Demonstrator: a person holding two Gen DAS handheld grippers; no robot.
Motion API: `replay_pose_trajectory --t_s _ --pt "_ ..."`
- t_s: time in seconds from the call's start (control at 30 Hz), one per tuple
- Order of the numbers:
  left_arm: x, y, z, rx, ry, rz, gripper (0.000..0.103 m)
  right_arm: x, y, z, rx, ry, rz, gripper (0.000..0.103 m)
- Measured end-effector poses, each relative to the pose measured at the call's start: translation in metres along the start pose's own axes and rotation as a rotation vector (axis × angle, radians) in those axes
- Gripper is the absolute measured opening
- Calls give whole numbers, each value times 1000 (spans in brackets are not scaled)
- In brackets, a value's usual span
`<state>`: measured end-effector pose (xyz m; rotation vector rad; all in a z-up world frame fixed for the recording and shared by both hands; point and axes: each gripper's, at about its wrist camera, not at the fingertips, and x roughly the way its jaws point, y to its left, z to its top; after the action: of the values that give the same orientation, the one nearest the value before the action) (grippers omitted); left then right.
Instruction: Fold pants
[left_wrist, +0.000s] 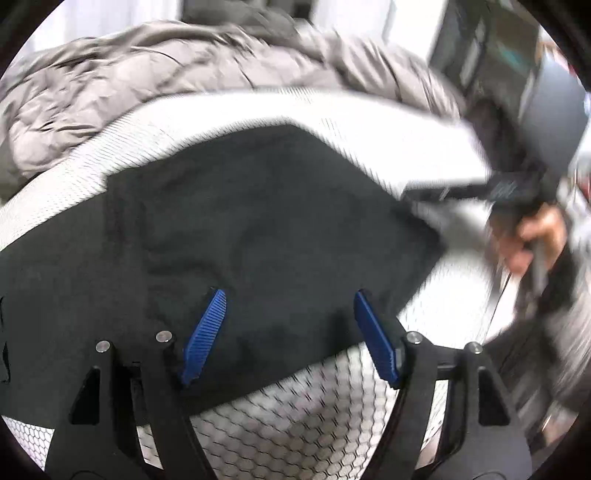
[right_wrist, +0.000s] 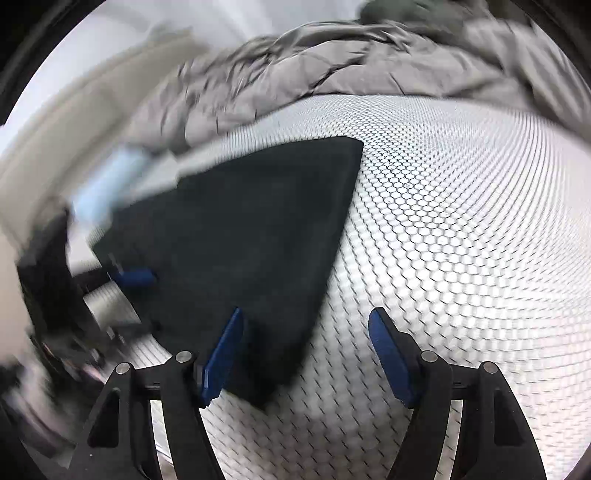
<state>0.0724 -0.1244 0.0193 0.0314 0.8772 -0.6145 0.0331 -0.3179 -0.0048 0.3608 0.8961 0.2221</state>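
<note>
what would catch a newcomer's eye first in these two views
First the dark pants, folded to a flat slab on the white honeycomb-patterned surface, filling the centre of both views. Next the bright blue fingers of the left gripper, open just above the cloth, and the right gripper, open over its near corner. Behind lies a rumpled grey quilt.

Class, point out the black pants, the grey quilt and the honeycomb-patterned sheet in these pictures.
black pants (right_wrist: 258, 236), right wrist view, middle of the folded cloth.
grey quilt (left_wrist: 110, 92), left wrist view, rumpled top surface.
honeycomb-patterned sheet (right_wrist: 461, 221), right wrist view, bare part right of the pants.
</note>
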Motion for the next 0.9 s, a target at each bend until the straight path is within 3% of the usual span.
replay_pose_trajectory --t_s 0.1,0.17,0.23,0.27,0.37,0.43,0.5,0.57,0.6,0.67,0.73,0.8,0.87,0.9 --pt "-11 42 9 -197 -78 60 70 26 -20 13 178 0 41 65" --pt "-15 71 5 -316 -109 107 69 46 -26 28 244 -8 116 52" --pt "-17 95 -2 -397 -96 132 69 60 -29 39 254 5 139 21" --pt "-17 103 -6 -425 -79 150 69 62 -25 42 238 -3 125 15" --pt "-19 119 -20 -470 -56 199 69 48 -9 60 118 -68 45 9" --pt "-18 126 -23 -465 -53 202 69 34 -5 71 94 -109 17 9" --pt "-18 125 -25 -452 -43 203 69 29 -9 71 68 -111 -108 13" --pt "-18 126 -26 -448 -39 212 69 36 -18 74 87 -59 -310 33" --pt "-18 128 -25 -447 -40 214 69 37 -21 74 110 -57 -351 38" --pt "-17 123 -23 -445 -49 190 69 30 -15 73 124 -92 -324 42" --pt "-11 111 -18 -420 -46 124 69 15 7 71 46 -137 -328 46" --pt "-1 97 -13 -386 -29 58 61 3 27 64 -33 -171 -319 51" --pt "13 83 -11 -355 7 18 39 4 46 61 -91 -180 -284 61" --pt "22 75 -11 -327 36 29 38 11 54 63 -107 -174 -267 61"
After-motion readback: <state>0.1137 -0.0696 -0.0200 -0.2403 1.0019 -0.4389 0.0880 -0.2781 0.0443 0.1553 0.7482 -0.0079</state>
